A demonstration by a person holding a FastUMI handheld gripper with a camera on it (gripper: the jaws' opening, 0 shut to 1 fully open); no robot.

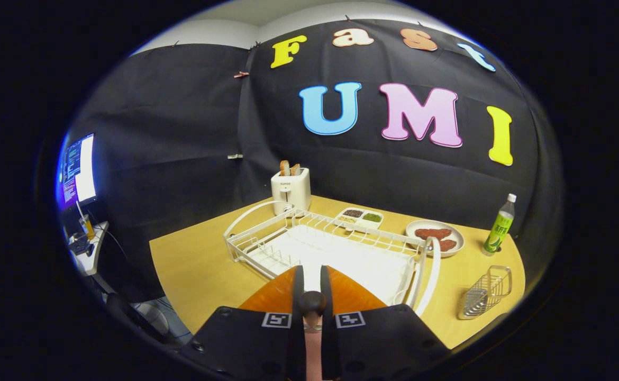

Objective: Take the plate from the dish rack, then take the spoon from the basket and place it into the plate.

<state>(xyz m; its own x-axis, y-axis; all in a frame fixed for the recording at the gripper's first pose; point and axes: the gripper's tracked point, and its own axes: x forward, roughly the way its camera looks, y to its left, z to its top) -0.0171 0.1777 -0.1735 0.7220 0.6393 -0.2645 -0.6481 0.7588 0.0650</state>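
1. We have the spoon (312,317) pinched between our closed fingers (312,288), bottom centre.
2. The orange plate (352,293) lies just beneath, out of the dish rack (267,233).
3. The basket (486,291), lower right, looks emptied; only setting the spoon down remains.

Lighting is even and fairly bright from overhead. The wooden table (193,264) is evenly lit, with a soft shadow beside the toaster (290,189). The monitor (79,170) glares, overexposed. Strong fisheye bending curves the table edge and wall. Focus is sharp mid-scene; the gripper (312,288) reads slightly soft.
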